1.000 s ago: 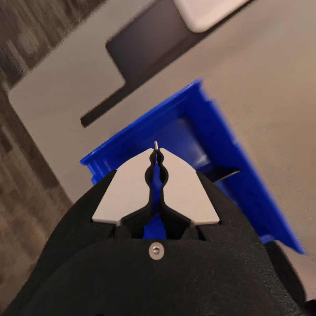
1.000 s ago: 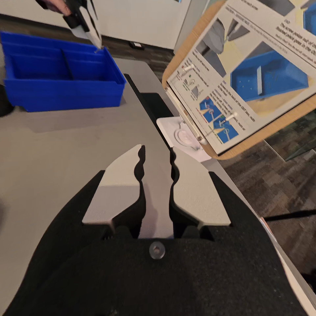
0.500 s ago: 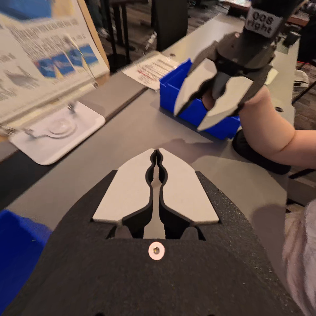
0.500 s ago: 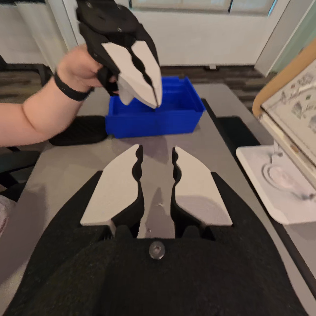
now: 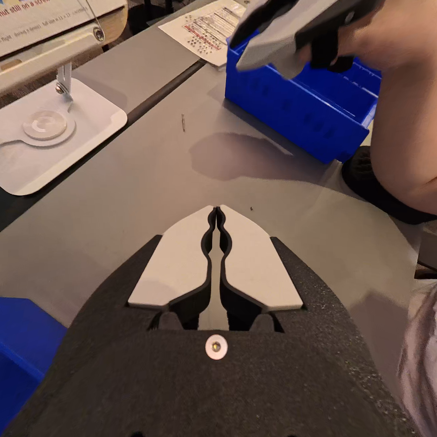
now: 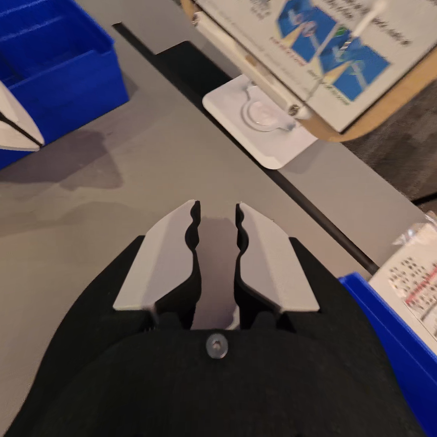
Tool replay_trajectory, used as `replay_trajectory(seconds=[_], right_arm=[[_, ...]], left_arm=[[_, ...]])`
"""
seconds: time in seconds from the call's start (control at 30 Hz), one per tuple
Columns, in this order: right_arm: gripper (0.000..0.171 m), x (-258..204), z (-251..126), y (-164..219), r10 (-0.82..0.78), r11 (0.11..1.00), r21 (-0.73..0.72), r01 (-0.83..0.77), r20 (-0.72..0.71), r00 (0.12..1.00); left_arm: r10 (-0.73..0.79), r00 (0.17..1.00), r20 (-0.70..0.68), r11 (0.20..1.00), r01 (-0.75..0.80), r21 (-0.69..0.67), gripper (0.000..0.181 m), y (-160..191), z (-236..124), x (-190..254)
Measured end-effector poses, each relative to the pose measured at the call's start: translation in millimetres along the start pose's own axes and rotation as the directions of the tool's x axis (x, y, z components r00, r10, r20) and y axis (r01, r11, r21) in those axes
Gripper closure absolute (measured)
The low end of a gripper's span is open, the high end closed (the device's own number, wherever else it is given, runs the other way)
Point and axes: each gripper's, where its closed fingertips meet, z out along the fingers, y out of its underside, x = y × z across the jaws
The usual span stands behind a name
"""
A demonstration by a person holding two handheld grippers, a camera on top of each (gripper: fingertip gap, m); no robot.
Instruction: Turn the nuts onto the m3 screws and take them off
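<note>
Screw (image 5: 183,122) is out of the left gripper (image 5: 216,208). A second ago I had a thin metal pin nipped at the tips over the far blue bin (image 6: 59,71). Now the jaws are clenched tip to tip with nothing visible between them, and a pin of the same look lies flat on the grey table (image 5: 146,189), well ahead of the tips and between the white stand base (image 5: 59,132) and the near blue bin (image 5: 295,104). I take it for the same M3 screw, set down or dropped; I can't tell which.

Tiny dark speck (image 5: 251,208) sits on the table just right of the left tips. It could be a nut, but it's too small to call.

The right gripper (image 6: 218,205) is released and carries nothing, same as a second ago. It has swung from over the table centre toward the near blue bin and is motion-blurred in the left wrist view. The parts sheet (image 5: 208,30) with loose hardware lies just behind that bin.

My read: no nut is on any thread yet and neither tool holds hardware. Next comes a re-grip of the screw off a flat surface. It's thin and lies flat, so it could slide or roll off the tips.
</note>
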Motion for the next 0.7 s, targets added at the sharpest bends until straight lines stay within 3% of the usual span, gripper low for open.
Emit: replay_trajectory(seconds=[0.23,0.3,0.37,0.5,0.63,0.7], right_arm=[[0.147,43,-10,16,0.085,0.996,0.012,-0.084,-0.034,0.996],[0.148,42,-3,22,0.023,1.000,-0.002,-0.023,0.006,1.000],[0.149,36,7,37,-0.134,0.987,-0.087,0.136,0.030,0.990],[0.151,32,23,69,-0.548,0.782,-0.321,0.534,0.054,0.835],[0.159,36,52,82,-0.697,0.534,-0.452,0.715,0.243,0.675],[0.164,48,68,84,-0.691,0.479,-0.488,0.730,0.303,0.656]], left_arm=[[-0.006,0.999,-0.036,0.999,0.008,0.035,0.181,-7,-12,4],[0.010,0.999,-0.033,1.000,-0.009,0.027,0.181,-6,-15,5],[0.026,1.000,-0.007,0.999,-0.026,0.020,0.181,-6,-19,1],[0.032,0.999,-0.025,0.999,-0.031,0.043,0.181,-11,-29,4],[0.038,0.999,-0.014,0.999,-0.038,0.032,0.181,-10,-32,1],[0.044,0.999,-0.013,0.999,-0.044,0.023,0.181,-9,-32,0]])
